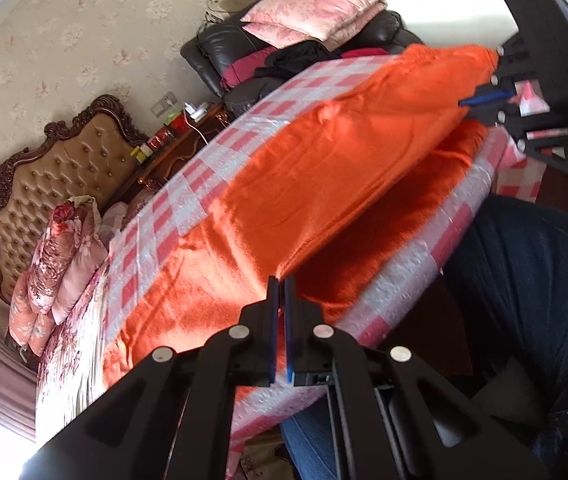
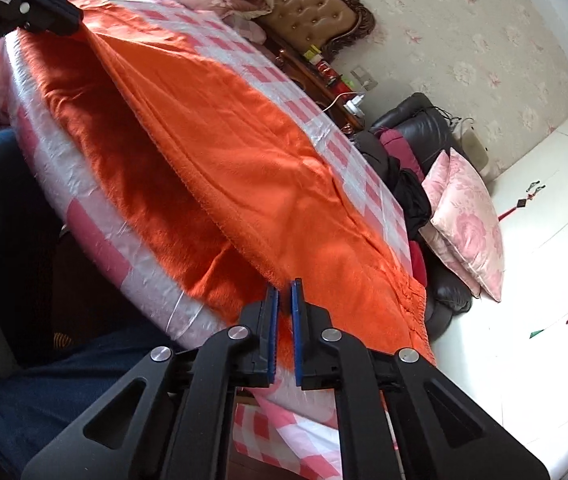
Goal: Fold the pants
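The orange pants [image 1: 284, 184] lie on a pink-and-white checked cover [image 1: 171, 208] at the near edge of the bed. My left gripper [image 1: 281, 280] is shut on the near edge of the upper orange layer and lifts it off the lower layer. My right gripper [image 2: 285, 285] is shut on the same edge near the elastic waistband end [image 2: 416, 320]. Each gripper shows in the other's view: the right [image 1: 496, 64] at the top right, the left [image 2: 71, 20] at the top left. The lifted layer [image 2: 219, 136] is stretched between them.
A tufted headboard [image 1: 55, 176] and rolled floral quilts [image 1: 59, 248] are at the head of the bed. A dark leather chair with pink pillows [image 1: 316, 8] and clothes stands beyond. The person's blue jeans [image 1: 524, 264] press against the bed's edge [image 1: 412, 256].
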